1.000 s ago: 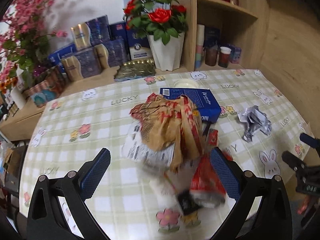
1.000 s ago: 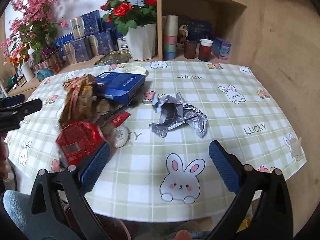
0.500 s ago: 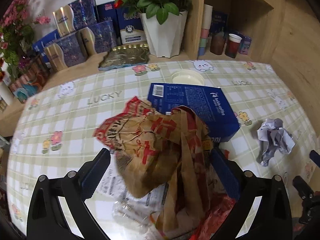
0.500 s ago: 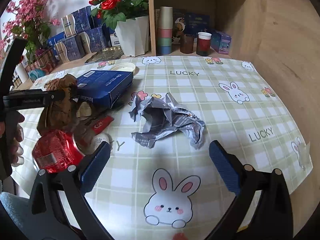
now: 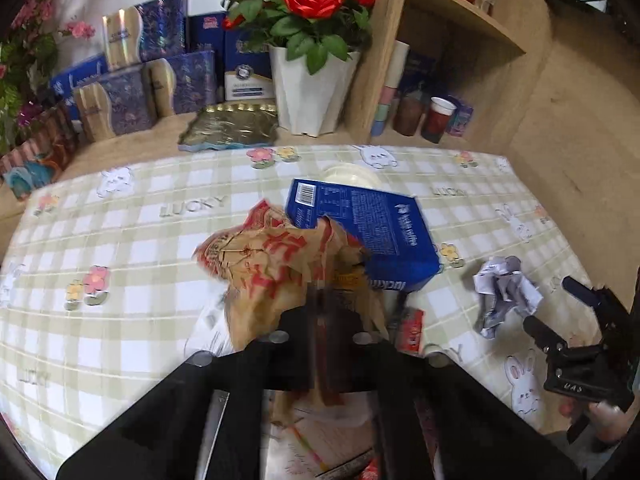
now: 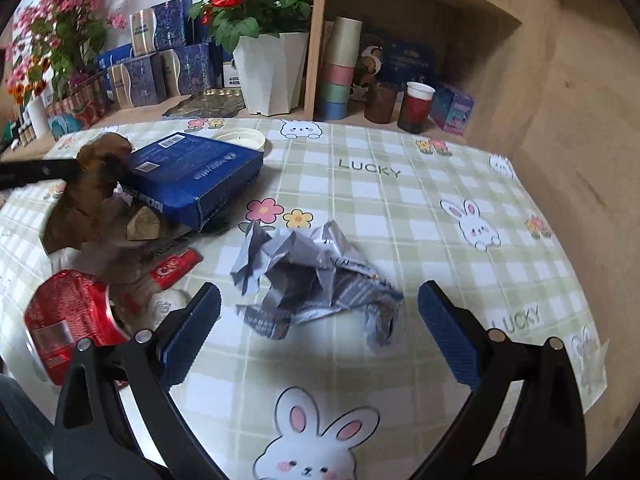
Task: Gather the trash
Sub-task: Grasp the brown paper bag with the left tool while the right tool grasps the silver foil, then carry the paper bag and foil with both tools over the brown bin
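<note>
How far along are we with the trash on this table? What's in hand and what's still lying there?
Nothing looks collected yet; no bin is in view. In hand: the left tool has just closed on the brown paper bag. The right tool is open, its fingers either side of the crumpled silver wrapper without touching it. Left on the table: that wrapper, the crushed red can, the blue box, the red sachet.

Potted red roses (image 5: pixel 308 40), stacked cups (image 6: pixel 340 68)
</note>
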Demonstrator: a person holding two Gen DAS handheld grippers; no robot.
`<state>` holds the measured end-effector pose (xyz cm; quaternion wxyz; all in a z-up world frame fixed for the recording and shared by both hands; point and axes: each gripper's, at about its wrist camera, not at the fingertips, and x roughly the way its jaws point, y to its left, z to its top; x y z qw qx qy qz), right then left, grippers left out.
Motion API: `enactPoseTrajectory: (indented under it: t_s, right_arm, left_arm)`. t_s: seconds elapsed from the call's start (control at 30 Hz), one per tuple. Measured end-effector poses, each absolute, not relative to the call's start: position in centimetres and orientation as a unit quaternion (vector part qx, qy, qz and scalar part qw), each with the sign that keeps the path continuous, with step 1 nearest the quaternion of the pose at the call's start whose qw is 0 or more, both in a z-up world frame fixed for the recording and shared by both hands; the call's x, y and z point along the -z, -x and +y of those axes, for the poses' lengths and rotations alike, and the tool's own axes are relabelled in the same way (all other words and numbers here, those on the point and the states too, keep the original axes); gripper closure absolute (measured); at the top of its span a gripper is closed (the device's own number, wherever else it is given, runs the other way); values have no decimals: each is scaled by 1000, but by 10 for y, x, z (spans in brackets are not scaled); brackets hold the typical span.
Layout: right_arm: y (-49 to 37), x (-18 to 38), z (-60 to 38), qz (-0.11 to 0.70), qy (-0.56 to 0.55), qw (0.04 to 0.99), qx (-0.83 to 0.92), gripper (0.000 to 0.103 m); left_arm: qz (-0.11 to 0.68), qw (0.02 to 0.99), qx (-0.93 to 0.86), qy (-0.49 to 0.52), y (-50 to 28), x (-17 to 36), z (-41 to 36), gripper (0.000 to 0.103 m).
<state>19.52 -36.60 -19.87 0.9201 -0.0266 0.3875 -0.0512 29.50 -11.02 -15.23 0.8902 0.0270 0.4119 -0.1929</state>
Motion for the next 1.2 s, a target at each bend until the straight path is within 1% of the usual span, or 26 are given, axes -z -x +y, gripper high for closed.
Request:
enactPoseTrajectory:
  t_s: [0.17,0.2,0.23,0.27,0.3,0.33,0.37,0.4,0.43,0.53,0.7,0.73,0.83,0.9,1.0,1.13,1.17,1.2]
  right_arm:
    - [-210,206,-368,395,45,916,49,6]
    - [-212,206,-369,396,46,916,50,6]
    - [-214,207,-370,397,46,915,50,6]
    - [-216,207,-370,397,46,916,49,6]
    - [-216,207,-369,397,47,915,49,6]
    - [-217,207,-369,397,47,915,47,6]
    - [-218,207,-369,398,48,915,46,6]
    - [-218,208,-368,399,47,915,45,6]
    - [-219,209,-368,400,46,914,45,6]
    - [-221,212,-369,404,43,913,44,6]
    - [-226,215,-370,408,40,911,45,6]
    - [-227,215,-370,407,39,911,45,6]
    - [-232,215,-373,406,35,912,46,6]
    - [-237,217,-375,408,32,911,45,6]
    - [-246,222,-377,419,32,906,46,6]
    - [-253,229,-379,435,28,899,46,6]
    - [-253,230,-379,438,27,897,47,7]
    - [-252,231,-380,439,26,897,44,21]
  left_arm:
    - [415,887,202,-4,-295,149,-98,99]
    - [414,888,201,4,-295,148,-94,95]
    - [412,888,202,12,-295,148,-91,81]
    - [414,888,202,17,-295,148,-89,70]
    - [413,887,203,23,-295,149,-87,44]
    - [410,888,204,23,-295,149,-87,35]
    - [409,889,205,20,-294,149,-89,35]
    - [411,888,205,11,-294,150,-92,30]
    - [415,887,204,-2,-295,153,-98,22]
    - [416,887,198,-29,-297,161,-109,15]
    - [431,882,162,-99,-312,185,-130,15]
    - [433,882,158,-100,-314,187,-129,16]
    - [445,879,149,-82,-321,193,-119,31]
    - [439,882,151,-78,-319,190,-115,35]
    - [426,887,159,-76,-314,181,-107,38]
    - [415,893,165,-53,-308,167,-94,38]
    - [413,894,167,-47,-306,164,-91,38]
    - [412,895,168,-42,-304,161,-90,38]
